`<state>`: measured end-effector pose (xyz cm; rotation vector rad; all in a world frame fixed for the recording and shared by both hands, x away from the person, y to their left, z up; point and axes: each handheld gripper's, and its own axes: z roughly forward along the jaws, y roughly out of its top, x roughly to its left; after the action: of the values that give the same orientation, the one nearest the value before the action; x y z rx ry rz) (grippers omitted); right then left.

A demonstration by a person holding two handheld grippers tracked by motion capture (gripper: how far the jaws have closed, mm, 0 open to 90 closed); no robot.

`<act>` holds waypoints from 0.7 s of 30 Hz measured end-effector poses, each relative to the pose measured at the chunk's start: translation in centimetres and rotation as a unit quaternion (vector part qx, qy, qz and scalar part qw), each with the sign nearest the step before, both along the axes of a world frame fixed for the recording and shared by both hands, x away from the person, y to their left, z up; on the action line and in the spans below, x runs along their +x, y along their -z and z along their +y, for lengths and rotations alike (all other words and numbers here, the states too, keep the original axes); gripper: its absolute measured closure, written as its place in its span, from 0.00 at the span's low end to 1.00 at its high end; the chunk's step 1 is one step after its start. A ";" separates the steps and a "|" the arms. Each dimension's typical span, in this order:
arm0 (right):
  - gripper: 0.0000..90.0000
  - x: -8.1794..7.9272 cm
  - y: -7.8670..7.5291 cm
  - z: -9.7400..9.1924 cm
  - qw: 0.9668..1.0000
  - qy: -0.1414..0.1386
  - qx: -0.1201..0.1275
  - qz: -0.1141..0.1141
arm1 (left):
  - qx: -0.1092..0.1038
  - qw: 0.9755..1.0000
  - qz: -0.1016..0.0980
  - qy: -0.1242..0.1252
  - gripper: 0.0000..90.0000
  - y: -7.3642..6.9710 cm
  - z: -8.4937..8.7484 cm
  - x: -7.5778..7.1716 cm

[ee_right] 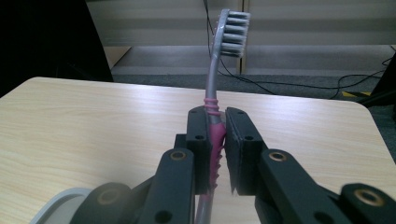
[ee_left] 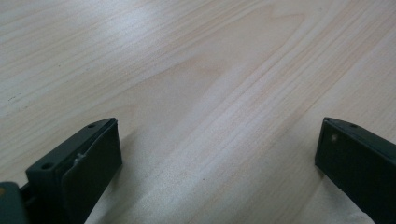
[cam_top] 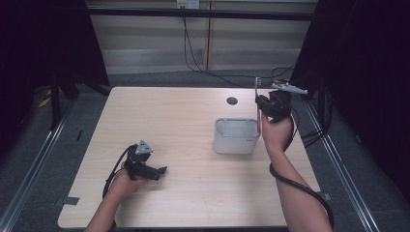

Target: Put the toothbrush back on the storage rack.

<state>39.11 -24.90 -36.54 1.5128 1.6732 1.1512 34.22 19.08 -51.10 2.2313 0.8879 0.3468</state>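
My right gripper (ee_right: 217, 140) pinching toothbrush (ee_right: 215, 112) upright, right of frame, above holder (cam_top: 235, 137) — next: lower handle in. Left gripper (ee_left: 217, 158) spread, idle.

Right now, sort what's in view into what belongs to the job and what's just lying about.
In the job:
toothbrush, pinched upright in the right gripper
white holder

Lying about:
left gripper, open and empty on the table
floor cables
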 end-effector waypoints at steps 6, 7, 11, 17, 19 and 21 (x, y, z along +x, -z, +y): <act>0.90 0.4 0.4 0.0 1.000 0.005 -0.001 0.000 | 0.001 1.000 -0.001 -0.001 0.00 0.0 0.0 0.0; 0.90 0.4 0.4 0.0 1.000 0.006 -0.001 -0.001 | 0.001 1.000 0.000 -0.001 0.00 0.0 0.0 0.0; 0.90 0.6 0.6 0.1 1.000 0.006 -0.002 0.002 | 0.000 1.000 0.000 -0.001 0.00 0.0 0.0 0.0; 0.90 0.8 1.0 0.3 1.000 0.005 -0.003 0.002 | 0.000 1.000 0.000 -0.001 0.00 0.0 0.0 0.0; 0.90 0.8 1.3 0.4 1.000 0.004 -0.004 0.001 | 0.001 1.000 0.000 -0.001 0.00 0.0 0.0 0.0; 0.89 0.8 1.5 0.5 1.000 0.003 -0.004 0.002 | 0.000 1.000 0.000 -0.001 0.00 0.0 0.0 0.0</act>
<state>39.92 -24.38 -38.02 1.5149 1.6727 1.1379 34.21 19.06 -51.10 2.2305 0.8903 0.3493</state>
